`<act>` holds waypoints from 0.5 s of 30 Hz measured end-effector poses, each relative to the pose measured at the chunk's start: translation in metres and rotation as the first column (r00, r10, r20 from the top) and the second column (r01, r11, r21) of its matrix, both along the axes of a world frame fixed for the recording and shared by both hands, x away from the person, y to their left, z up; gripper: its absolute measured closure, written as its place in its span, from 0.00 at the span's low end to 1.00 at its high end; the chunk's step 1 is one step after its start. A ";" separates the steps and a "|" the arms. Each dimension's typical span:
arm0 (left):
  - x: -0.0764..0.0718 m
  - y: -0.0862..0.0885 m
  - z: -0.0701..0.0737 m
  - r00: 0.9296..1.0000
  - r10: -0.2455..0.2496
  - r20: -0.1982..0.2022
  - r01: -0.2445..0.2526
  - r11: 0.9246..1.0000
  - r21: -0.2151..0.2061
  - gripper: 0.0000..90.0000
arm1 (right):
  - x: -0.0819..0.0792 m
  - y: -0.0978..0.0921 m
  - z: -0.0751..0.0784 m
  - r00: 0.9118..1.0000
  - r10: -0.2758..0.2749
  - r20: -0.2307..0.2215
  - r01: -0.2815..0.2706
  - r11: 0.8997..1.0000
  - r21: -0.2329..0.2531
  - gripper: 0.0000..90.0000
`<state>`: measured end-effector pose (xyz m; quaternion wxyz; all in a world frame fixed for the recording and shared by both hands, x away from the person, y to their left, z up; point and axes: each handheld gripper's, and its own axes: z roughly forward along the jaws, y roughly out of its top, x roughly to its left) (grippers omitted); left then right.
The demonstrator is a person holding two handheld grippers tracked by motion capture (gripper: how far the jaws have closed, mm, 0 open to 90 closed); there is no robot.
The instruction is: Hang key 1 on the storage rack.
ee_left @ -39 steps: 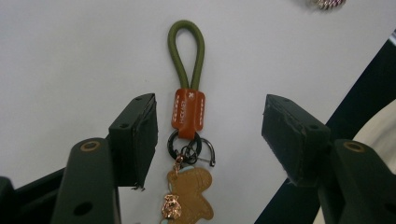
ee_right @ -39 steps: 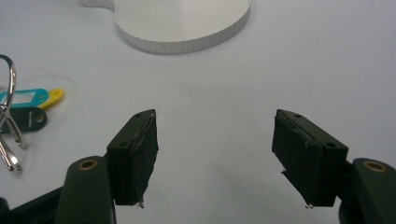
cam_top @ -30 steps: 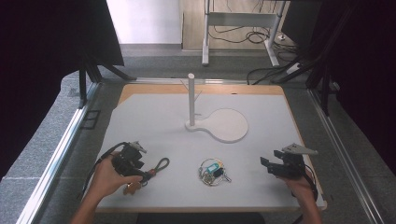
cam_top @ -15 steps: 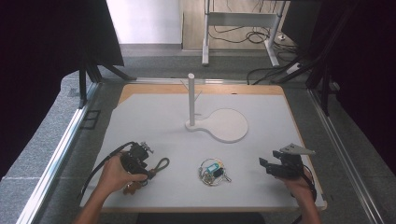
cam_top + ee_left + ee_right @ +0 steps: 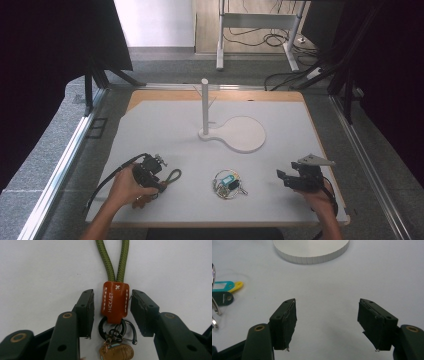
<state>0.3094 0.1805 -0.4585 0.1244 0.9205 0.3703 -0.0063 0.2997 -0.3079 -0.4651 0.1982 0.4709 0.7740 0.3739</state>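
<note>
Our left gripper has its fingers parted round the brown leather tab of the green cord keychain, a sliver of gap each side, nothing gripped yet. A second ago it sat farther from the cord; now we're over it at the tabletop's near left, ready to close. Our right gripper hangs wide open and empty, having edged toward the key bunch, apparently. The post stand waits beyond.
</note>
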 end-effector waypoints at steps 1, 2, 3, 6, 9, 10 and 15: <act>0.000 0.000 0.000 1.000 0.002 0.004 -0.002 1.000 0.003 0.63 | 0.000 0.000 -0.001 1.000 0.000 -0.002 0.000 1.000 -0.005 0.35; 0.000 0.000 0.000 1.000 0.002 0.007 -0.002 1.000 0.005 0.63 | 0.000 0.000 -0.001 1.000 0.000 -0.002 0.000 1.000 -0.005 0.35; -0.001 0.000 0.000 1.000 0.003 0.017 -0.003 1.000 0.012 0.66 | 0.001 0.000 -0.001 1.000 0.001 -0.005 -0.001 1.000 -0.010 0.35; -0.001 0.000 0.000 1.000 0.003 0.031 -0.004 1.000 0.023 0.70 | 0.001 0.000 -0.003 1.000 0.000 -0.009 0.000 1.000 -0.017 0.35; -0.001 0.000 0.000 0.999 -0.001 0.036 0.000 1.000 0.023 0.73 | 0.002 0.001 -0.003 1.000 0.000 -0.013 -0.001 1.000 -0.021 0.35; -0.001 0.000 0.000 0.999 -0.001 0.035 0.001 1.000 0.023 0.73 | 0.002 0.001 -0.004 1.000 0.000 -0.015 0.000 1.000 -0.021 0.35; -0.002 0.001 0.001 0.999 -0.007 0.038 0.006 1.000 0.019 0.74 | 0.002 0.001 -0.004 1.000 -0.001 -0.016 0.001 1.000 -0.024 0.35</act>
